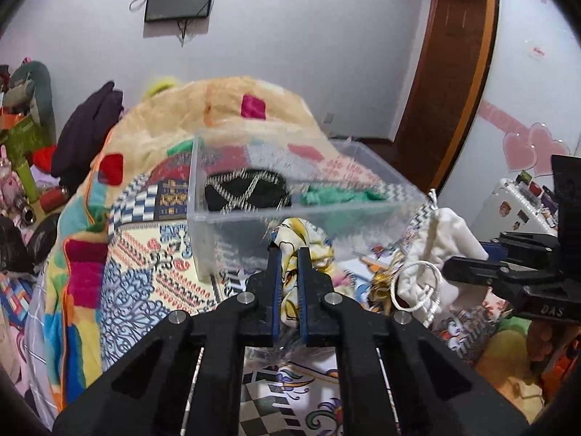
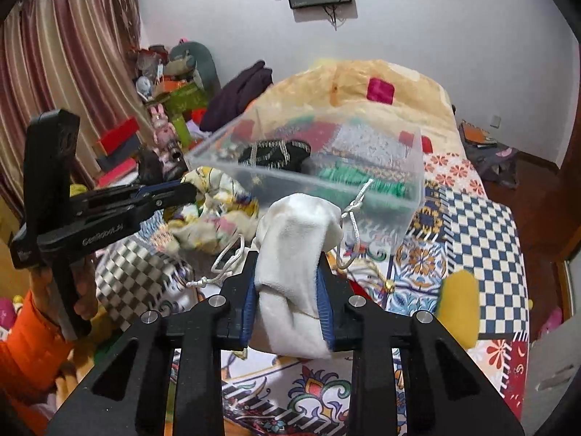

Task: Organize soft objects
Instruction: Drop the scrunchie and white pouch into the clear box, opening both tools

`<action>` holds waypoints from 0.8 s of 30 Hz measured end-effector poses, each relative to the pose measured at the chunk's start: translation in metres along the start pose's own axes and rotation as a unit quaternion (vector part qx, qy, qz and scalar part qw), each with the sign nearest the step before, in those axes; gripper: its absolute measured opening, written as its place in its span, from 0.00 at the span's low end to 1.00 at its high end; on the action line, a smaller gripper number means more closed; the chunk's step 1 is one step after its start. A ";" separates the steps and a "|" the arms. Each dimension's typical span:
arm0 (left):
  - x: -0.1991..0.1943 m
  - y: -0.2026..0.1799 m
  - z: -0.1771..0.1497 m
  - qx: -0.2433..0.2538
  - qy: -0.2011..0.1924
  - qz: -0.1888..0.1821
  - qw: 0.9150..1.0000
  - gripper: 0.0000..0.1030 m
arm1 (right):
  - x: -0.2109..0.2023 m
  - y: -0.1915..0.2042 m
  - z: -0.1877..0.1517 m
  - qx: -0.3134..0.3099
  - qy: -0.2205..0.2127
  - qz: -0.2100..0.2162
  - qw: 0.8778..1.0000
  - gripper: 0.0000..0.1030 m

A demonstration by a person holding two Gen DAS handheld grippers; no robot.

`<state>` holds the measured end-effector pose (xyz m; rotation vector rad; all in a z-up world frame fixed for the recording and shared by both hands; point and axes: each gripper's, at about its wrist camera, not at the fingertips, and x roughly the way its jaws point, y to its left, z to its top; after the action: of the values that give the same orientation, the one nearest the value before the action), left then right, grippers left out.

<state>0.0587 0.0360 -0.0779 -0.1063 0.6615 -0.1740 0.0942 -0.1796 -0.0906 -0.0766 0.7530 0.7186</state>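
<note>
A clear plastic bin (image 1: 254,218) stands on the patterned bed and holds a black-and-white item (image 1: 247,192) and a green cloth (image 1: 337,196). My left gripper (image 1: 288,250) is shut on a yellow floral cloth (image 1: 308,239), held just in front of the bin's near wall. In the right wrist view the bin (image 2: 410,196) is ahead. My right gripper (image 2: 288,258) is shut on a white drawstring pouch (image 2: 297,239), held above the bed near the bin. The left gripper (image 2: 189,190) with the floral cloth (image 2: 218,203) shows at left there. The pouch (image 1: 439,247) shows at right in the left wrist view.
A thick orange-and-multicolour blanket (image 1: 225,109) is heaped behind the bin. A dark garment (image 1: 87,127) and cluttered boxes (image 2: 120,145) lie at the left. A yellow plush (image 2: 457,309) lies on the bed at right. A gold tassel (image 1: 381,276) lies near the pouch.
</note>
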 end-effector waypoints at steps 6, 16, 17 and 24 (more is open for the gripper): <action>-0.027 -0.007 0.021 0.011 -0.042 -0.005 0.999 0.07 | -0.018 0.001 0.022 -0.005 -0.040 -0.006 0.999 0.25; -0.036 -0.008 0.064 0.027 -0.103 0.010 0.994 0.07 | -0.025 -0.008 0.074 0.000 -0.114 -0.030 0.993 0.26; -0.034 -0.006 0.069 0.028 -0.107 0.015 0.994 0.07 | -0.023 -0.012 0.077 0.001 -0.115 -0.034 0.993 0.26; -0.003 0.005 0.088 0.018 -0.099 0.026 0.995 0.07 | 0.008 -0.025 0.093 0.016 -0.104 -0.039 0.994 0.26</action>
<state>0.1108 0.0451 -0.0077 -0.0698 0.4629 -0.1238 0.1694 -0.1657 -0.0316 -0.0023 0.5596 0.6295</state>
